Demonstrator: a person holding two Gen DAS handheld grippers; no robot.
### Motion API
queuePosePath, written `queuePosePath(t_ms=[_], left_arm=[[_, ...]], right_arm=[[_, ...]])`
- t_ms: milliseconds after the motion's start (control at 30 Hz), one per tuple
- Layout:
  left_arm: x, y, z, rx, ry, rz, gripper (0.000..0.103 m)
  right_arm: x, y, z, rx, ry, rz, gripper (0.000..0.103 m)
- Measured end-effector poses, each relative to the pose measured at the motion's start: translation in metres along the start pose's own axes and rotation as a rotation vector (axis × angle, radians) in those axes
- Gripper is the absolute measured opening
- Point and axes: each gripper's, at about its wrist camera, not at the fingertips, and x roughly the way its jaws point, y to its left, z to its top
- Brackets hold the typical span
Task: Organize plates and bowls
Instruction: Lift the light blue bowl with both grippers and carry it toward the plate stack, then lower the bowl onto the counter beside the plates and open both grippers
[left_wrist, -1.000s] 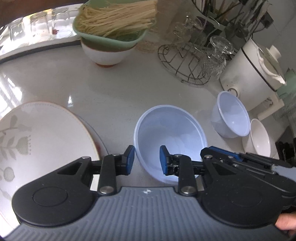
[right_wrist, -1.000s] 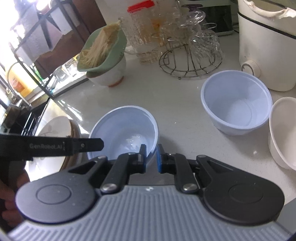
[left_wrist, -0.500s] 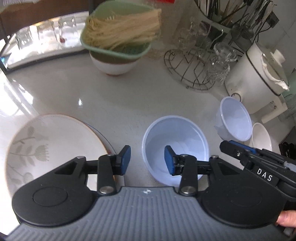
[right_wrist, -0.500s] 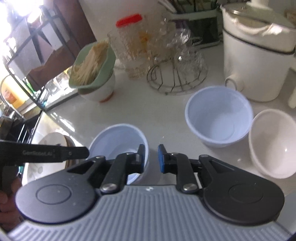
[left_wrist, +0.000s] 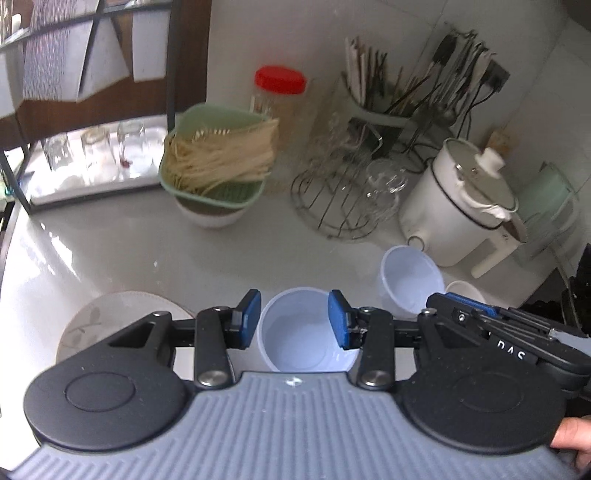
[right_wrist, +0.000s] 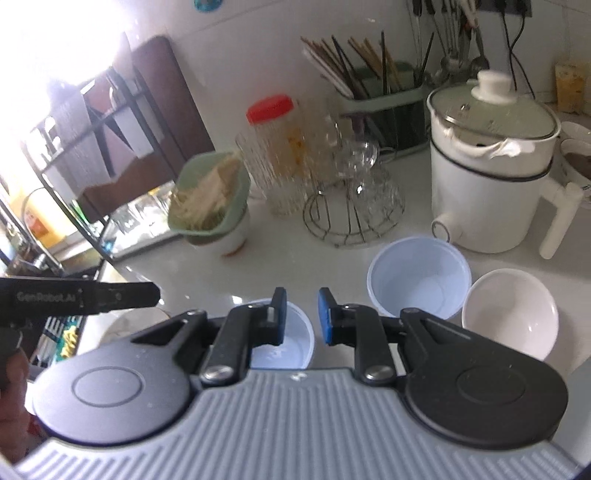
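Note:
A pale blue bowl (left_wrist: 301, 334) stands on the white counter below my open left gripper (left_wrist: 293, 319), apart from its fingers. It also shows in the right wrist view (right_wrist: 291, 341), under my right gripper (right_wrist: 302, 315), which is open a little and empty. A second pale blue bowl (left_wrist: 410, 286) (right_wrist: 419, 282) stands to the right, and a white bowl (right_wrist: 511, 314) (left_wrist: 463, 290) beside it. A white floral plate (left_wrist: 107, 319) lies at the left, on another plate.
A green basket of noodles (left_wrist: 218, 158) sits on a white bowl at the back. A wire rack with glasses (left_wrist: 345, 192), a red-lidded jar (right_wrist: 273, 151), a utensil holder (right_wrist: 384, 99) and a white electric pot (right_wrist: 491, 166) line the back.
Both grippers have risen and drawn back from the near blue bowl, so more of the back wall shows. The left gripper has opened wider. The right gripper has opened slightly.

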Motion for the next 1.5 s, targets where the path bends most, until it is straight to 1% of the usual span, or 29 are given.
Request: queuePosePath(t_ms=[133, 267, 367, 500, 733, 833, 1033, 1233, 1333, 1400, 1500], left_arm=[[-0.01, -0.005, -0.003, 0.005, -0.016, 0.008, 0.046], [-0.012, -0.009, -0.01, -0.009, -0.01, -0.005, 0.046], [-0.009, -0.017, -0.015, -0.002, -0.006, -0.008, 0.046], [-0.008, -0.028, -0.022, 0.01, -0.003, -0.004, 0.046], [-0.003, -0.049, -0.033, 0.016, 0.007, 0.005, 0.046], [0.002, -0.059, -0.036, 0.01, 0.014, 0.001, 0.046], [0.009, -0.075, -0.046, 0.002, 0.021, 0.018, 0.046], [0.018, -0.086, -0.053, 0.002, 0.039, 0.042, 0.046], [0.021, -0.092, -0.054, 0.011, 0.044, 0.035, 0.046], [0.027, -0.096, -0.054, 0.023, 0.057, 0.043, 0.046], [0.038, -0.099, -0.052, 0.007, 0.081, 0.034, 0.046]], right_arm=[[-0.014, -0.002, -0.003, 0.018, -0.017, -0.009, 0.023], [-0.022, -0.006, -0.006, 0.02, -0.026, -0.019, 0.023], [-0.028, -0.01, -0.008, 0.015, -0.037, -0.022, 0.023], [-0.03, -0.017, -0.013, 0.033, -0.026, -0.022, 0.023], [-0.035, -0.028, -0.02, -0.006, -0.006, -0.016, 0.023], [-0.038, -0.037, -0.021, -0.002, -0.005, -0.017, 0.023], [-0.039, -0.055, -0.025, 0.003, -0.002, -0.024, 0.023], [-0.044, -0.074, -0.033, 0.007, -0.009, -0.059, 0.023], [-0.045, -0.085, -0.035, 0.028, 0.003, -0.06, 0.023], [-0.045, -0.091, -0.035, 0.041, 0.003, -0.066, 0.023], [-0.045, -0.096, -0.034, 0.05, 0.001, -0.073, 0.023]])
